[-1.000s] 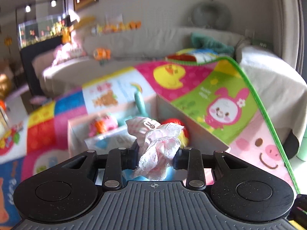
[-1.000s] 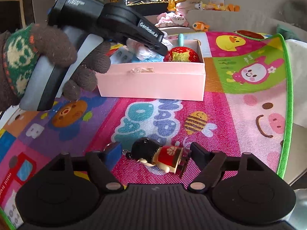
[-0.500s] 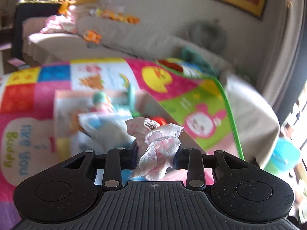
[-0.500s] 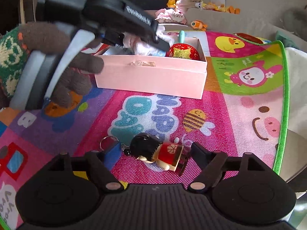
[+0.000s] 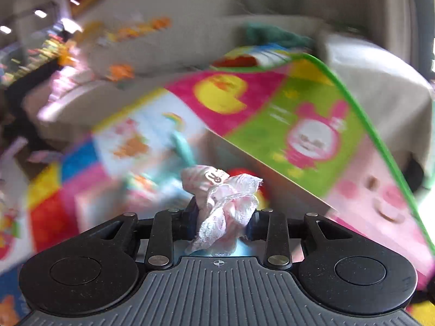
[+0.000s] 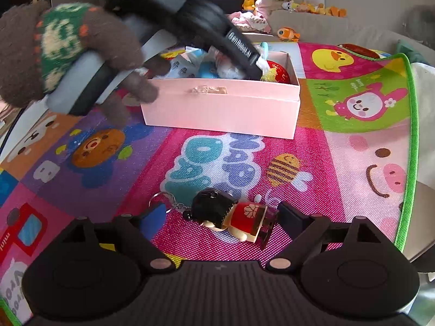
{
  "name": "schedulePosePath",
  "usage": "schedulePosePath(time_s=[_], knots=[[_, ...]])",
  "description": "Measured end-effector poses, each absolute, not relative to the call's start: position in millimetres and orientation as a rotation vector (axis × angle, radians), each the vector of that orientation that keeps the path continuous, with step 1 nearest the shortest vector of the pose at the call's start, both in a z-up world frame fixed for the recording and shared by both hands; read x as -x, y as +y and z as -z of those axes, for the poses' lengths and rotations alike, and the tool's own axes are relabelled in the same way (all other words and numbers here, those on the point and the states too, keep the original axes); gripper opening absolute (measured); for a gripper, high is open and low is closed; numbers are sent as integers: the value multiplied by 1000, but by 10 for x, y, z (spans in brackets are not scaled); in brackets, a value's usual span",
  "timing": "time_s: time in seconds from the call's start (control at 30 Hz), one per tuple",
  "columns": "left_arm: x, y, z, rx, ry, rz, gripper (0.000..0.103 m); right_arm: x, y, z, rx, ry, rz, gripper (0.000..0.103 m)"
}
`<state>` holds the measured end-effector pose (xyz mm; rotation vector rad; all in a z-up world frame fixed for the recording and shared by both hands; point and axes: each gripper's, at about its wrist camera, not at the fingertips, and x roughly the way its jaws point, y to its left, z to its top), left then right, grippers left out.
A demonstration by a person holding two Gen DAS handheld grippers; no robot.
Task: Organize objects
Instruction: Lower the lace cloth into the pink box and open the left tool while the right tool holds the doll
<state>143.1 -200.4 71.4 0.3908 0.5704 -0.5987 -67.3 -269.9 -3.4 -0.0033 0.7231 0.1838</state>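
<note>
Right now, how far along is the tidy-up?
Done: the pink box already holds a red ball and other toys. In hand: the left gripper is shut on a pink lacy cloth above the box. Left: the doll keychain lies on the play mat between the right gripper's open jaws, which have just been widening; not yet gripped.

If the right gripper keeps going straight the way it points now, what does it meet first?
Most likely the doll keychain, lying on the play mat between the open fingers of the right gripper, whose jaws have just been opening. Beyond it lies bare mat, then the pink box; depth is hard to judge.
</note>
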Motion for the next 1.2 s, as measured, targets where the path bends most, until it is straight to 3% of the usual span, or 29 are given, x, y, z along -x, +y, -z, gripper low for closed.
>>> schedulePosePath(time_s=[0.17, 0.33, 0.5, 0.57, 0.6, 0.63, 0.73, 0.83, 1.2], knots=[[-1576, -1828, -724, -412, 631, 571, 40, 683, -2707, 28, -4, 723, -194, 90], [-1730, -1460, -947, -199, 686, 543, 37, 693, -2708, 19, 0, 724, -198, 90], [-1870, -1342, -838, -85, 885, 632, 38, 689, -2722, 15, -11, 725, -210, 92], [-1874, -1404, -726, -67, 935, 672, 44, 684, -2717, 17, -10, 727, -213, 93], [-1854, -1444, -692, -72, 927, 679, 54, 681, -2714, 19, -9, 728, -214, 94], [-1845, -1479, -676, -80, 915, 680, 61, 678, -2713, 20, -8, 729, -215, 94], [-1815, -1535, -674, -145, 817, 628, 64, 673, -2712, 23, -7, 729, -215, 94], [-1723, -1506, -791, -192, 654, 547, 58, 671, -2713, 25, -6, 728, -215, 94], [-1223, -908, -1333, 100, 259, 614, 59, 683, -2676, 32, 12, 732, -208, 94]])
